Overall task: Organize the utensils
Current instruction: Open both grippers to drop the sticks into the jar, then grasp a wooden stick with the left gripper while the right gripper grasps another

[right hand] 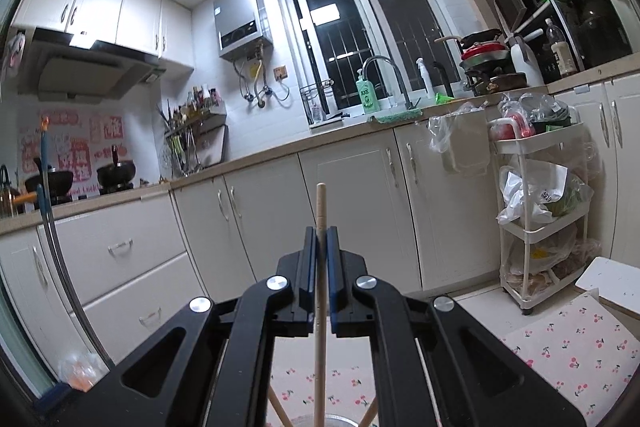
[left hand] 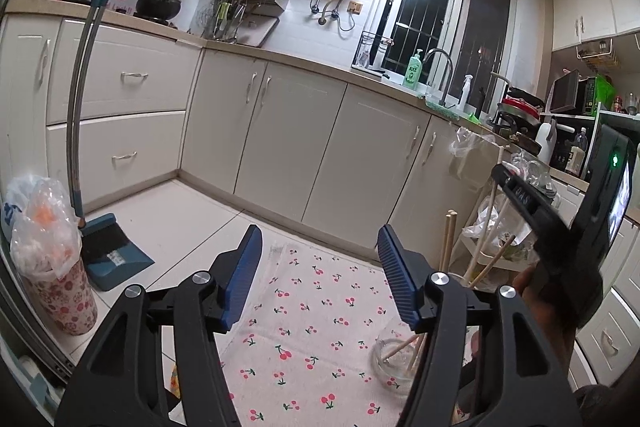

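Observation:
A clear glass jar [left hand: 390, 363] stands on the cherry-print cloth [left hand: 312, 327], with several wooden chopsticks [left hand: 447, 243] leaning in it. My left gripper [left hand: 319, 233] hovers just left of the jar, its blue pads wide apart with nothing between them. My right gripper [right hand: 321, 233] is shut on one upright wooden chopstick [right hand: 321, 205]. That stick runs down toward the jar rim [right hand: 332, 419] at the bottom edge of the right wrist view. In the left wrist view the right gripper [left hand: 505, 179] shows above the jar, held by a hand.
A floral bin with a plastic bag [left hand: 52, 267] and a blue dustpan [left hand: 112, 251] with a long-handled broom stand at the left. Cream cabinets [left hand: 296, 131] run behind. A white trolley [right hand: 540, 219] full of bags stands at the right.

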Available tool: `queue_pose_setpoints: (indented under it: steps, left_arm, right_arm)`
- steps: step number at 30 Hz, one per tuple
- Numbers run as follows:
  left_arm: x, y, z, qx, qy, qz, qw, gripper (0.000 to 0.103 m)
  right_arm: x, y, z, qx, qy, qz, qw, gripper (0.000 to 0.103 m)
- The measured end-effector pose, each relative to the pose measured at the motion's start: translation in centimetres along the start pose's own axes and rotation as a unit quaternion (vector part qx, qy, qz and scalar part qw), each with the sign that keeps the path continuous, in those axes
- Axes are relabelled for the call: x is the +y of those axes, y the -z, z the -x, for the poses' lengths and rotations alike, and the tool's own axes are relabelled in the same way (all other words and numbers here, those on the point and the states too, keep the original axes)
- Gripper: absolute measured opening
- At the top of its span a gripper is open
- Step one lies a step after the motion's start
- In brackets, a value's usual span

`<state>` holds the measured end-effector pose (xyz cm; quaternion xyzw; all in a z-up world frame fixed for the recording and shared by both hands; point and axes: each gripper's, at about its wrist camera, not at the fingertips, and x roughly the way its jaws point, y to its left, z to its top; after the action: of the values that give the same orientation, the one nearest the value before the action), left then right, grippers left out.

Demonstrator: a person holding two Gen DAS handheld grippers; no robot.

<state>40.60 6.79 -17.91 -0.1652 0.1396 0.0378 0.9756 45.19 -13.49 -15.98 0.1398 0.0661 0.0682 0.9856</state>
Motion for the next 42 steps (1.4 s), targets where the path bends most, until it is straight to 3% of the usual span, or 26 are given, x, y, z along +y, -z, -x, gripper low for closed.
queue_pose_setpoints:
  steps: [8,11,15,21,27,30,33,42]
  left_arm:
    - [-0.5,0.5,-0.4,0.007,-0.004,-0.012,0.9999,0.060]
    - [-0.9,0.9,-0.4,0.013,-0.006,-0.019,0.9997,0.063]
    - [-1.6,1.4,-0.3,0.022,-0.007,-0.024,0.9994,0.064]
    - [-2.9,2.5,1.5,0.048,0.005,-0.033,0.9983,0.067]
    - [-4.8,5.4,3.4,0.118,0.023,-0.068,0.9904,0.067]
    - [-5.2,6.6,3.6,0.155,0.029,-0.074,0.9847,0.068]
    - [-4.9,7.6,3.7,0.188,0.025,-0.069,0.9793,0.068]
    - [-5.0,8.3,4.0,0.227,0.015,-0.082,0.9704,0.071]
  right_arm:
    - [-0.4,0.6,2.6,0.017,-0.002,0.010,1.000,0.007]
    - [-0.9,0.5,4.3,0.025,-0.002,0.013,1.000,0.029]
    - [-1.6,0.1,5.8,0.041,-0.002,0.027,0.999,0.030]
    - [-5.7,0.0,9.4,0.103,0.027,-0.029,0.994,0.030]
    - [-8.0,6.3,12.2,0.276,0.032,-0.026,0.960,0.026]
    - [-7.8,9.0,12.2,0.338,0.027,-0.016,0.940,0.021]
    - [-7.2,10.7,12.0,0.376,0.028,0.001,0.926,0.020]
    - [-5.6,12.8,10.7,0.415,0.036,0.048,0.908,0.019]
